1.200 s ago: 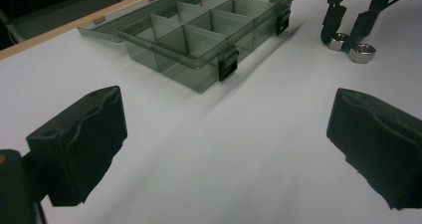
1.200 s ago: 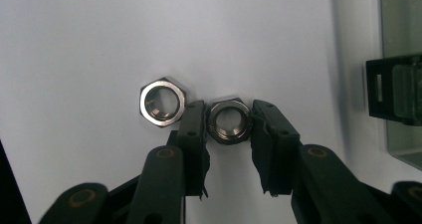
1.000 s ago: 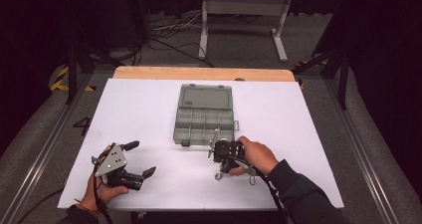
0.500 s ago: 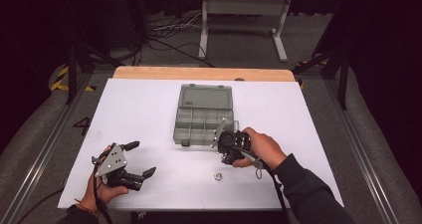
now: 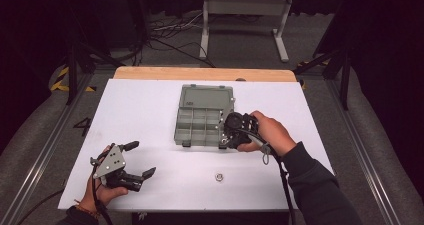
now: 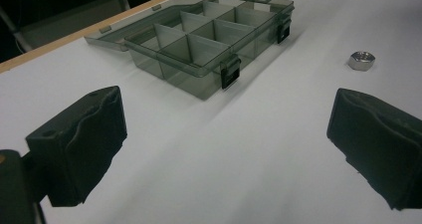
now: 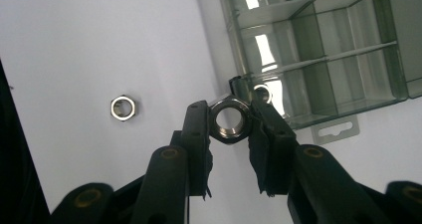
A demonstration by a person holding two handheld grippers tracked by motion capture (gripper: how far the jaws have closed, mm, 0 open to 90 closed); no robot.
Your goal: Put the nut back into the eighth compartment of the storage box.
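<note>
A grey-green organizer box lies open mid-table, its divided compartments bare in the left gripper view. My right gripper hovers at the box's near right corner. In the right gripper view it is shut on a steel hex nut, just beside the box wall. A second hex nut lies loose on the white table in front of the box, also seen from both grippers. My left gripper rests at the front left, jaws wide open with nothing between them.
The white table top ends in a wooden strip at the far edge. Beyond it are a metal stand and floor cables. Rails run along both sides of the table.
My right gripper has moved away from the front of the table toward the box's near right corner, carrying the nut. The left gripper has stayed put.
</note>
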